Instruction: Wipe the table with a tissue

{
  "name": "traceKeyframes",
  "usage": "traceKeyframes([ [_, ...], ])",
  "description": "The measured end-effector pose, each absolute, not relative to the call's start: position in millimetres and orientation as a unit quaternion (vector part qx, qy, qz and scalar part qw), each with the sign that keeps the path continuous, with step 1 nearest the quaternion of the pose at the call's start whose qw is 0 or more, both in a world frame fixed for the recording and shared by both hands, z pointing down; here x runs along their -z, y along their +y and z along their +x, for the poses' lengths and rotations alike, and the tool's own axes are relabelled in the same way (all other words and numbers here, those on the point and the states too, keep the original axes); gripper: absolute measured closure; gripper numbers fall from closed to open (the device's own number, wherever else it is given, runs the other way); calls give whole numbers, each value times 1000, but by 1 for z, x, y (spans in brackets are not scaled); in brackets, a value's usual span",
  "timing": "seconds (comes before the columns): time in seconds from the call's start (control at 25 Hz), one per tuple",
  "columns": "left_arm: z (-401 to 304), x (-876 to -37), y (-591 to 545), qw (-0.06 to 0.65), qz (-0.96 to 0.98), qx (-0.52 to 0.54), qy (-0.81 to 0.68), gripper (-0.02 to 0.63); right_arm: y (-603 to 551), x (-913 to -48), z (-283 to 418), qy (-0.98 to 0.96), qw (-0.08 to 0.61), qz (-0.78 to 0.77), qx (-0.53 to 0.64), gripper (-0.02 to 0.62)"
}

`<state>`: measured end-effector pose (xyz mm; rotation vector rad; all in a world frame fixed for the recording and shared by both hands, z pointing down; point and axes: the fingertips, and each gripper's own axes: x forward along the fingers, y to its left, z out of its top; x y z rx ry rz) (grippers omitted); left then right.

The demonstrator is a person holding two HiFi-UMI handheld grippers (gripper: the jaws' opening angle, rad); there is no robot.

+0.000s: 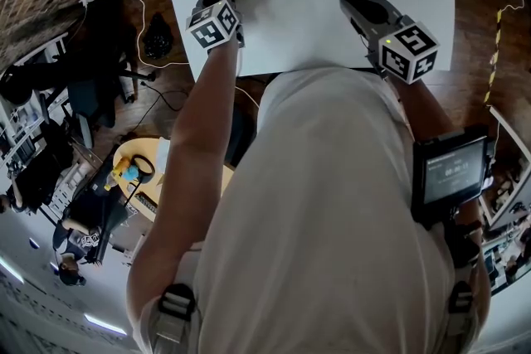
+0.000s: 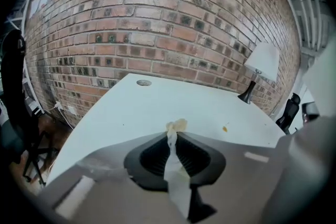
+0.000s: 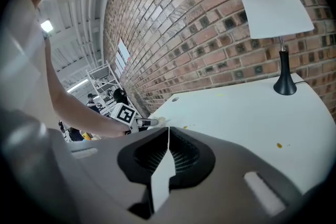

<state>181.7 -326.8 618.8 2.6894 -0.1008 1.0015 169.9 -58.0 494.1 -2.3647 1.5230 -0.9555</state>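
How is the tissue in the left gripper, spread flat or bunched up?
Bunched up: the tissue is a crumpled wad pinched in the left gripper, only its tip poking past the jaws.

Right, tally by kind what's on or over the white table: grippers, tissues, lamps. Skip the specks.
grippers: 2, the left gripper and the right gripper
tissue: 1, pinched in the left gripper's jaws
lamp: 1, standing on the table
total: 4

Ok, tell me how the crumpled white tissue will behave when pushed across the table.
Probably floppy: the crumpled white tissue bunches limply past the left gripper. Likely light for its size. The thin pinched strip might tear when dragged.
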Motion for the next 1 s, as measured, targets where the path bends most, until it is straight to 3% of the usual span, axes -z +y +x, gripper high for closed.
traceKeyframes([
  [0.72, 178, -617, -278, 155, 919, -362, 18, 572, -45, -495, 177, 514, 91, -790, 321, 581],
  [1.0, 175, -614, -321, 125, 924, -362, -16, 572, -42, -493, 180, 510, 92, -793, 320, 581],
])
